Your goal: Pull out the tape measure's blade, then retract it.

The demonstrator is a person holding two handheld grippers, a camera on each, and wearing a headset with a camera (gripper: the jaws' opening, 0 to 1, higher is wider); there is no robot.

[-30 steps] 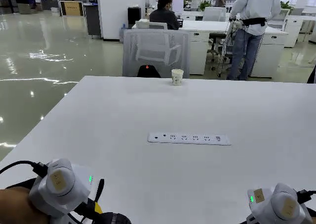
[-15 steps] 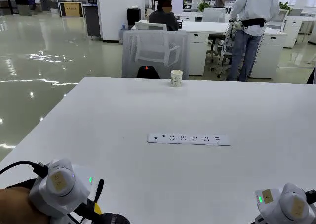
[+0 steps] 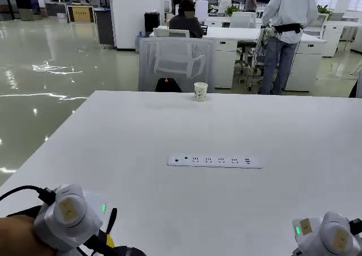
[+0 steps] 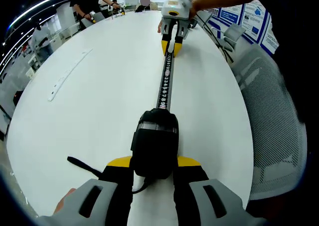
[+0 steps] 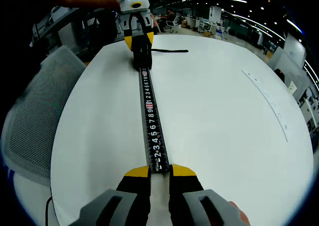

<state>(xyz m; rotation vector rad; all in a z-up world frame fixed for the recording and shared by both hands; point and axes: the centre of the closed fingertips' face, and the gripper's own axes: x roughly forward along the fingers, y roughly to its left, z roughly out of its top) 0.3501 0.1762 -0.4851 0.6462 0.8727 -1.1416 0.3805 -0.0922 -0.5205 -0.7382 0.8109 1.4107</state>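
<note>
Yellow-tipped fingers (image 4: 119,162) of the left gripper (image 4: 154,162) are clamped on either side of the black tape measure (image 4: 155,136), which lies on the white desk (image 4: 99,101) near its edge; a black strap (image 4: 82,163) trails from the case across the desk. Fingers (image 5: 135,173) of the right gripper (image 5: 159,172) are closed on the free end of the blade (image 5: 150,116); the blade lies flat on the desk in a straight line from the case to these fingers; the two grippers face each other, well apart.

Markings: in the right gripper view, black numerals 2 to 9 read along the blade from its free end, followed by a red 10; in the left gripper view a like run of numerals ends at the case mouth; finer graduations are too small to read.

Beyond the blade: a white power strip (image 3: 214,161) lies flat at mid-desk, well apart from the tape measure; a printed paper cup (image 3: 200,91) stands upright near the far edge, its print illegible; a mesh chair (image 3: 176,61) stands behind it.

Head view: the grippers' white housings sit at the lower corners, each with a green light and a tan sticker whose text cannot be read.
</note>
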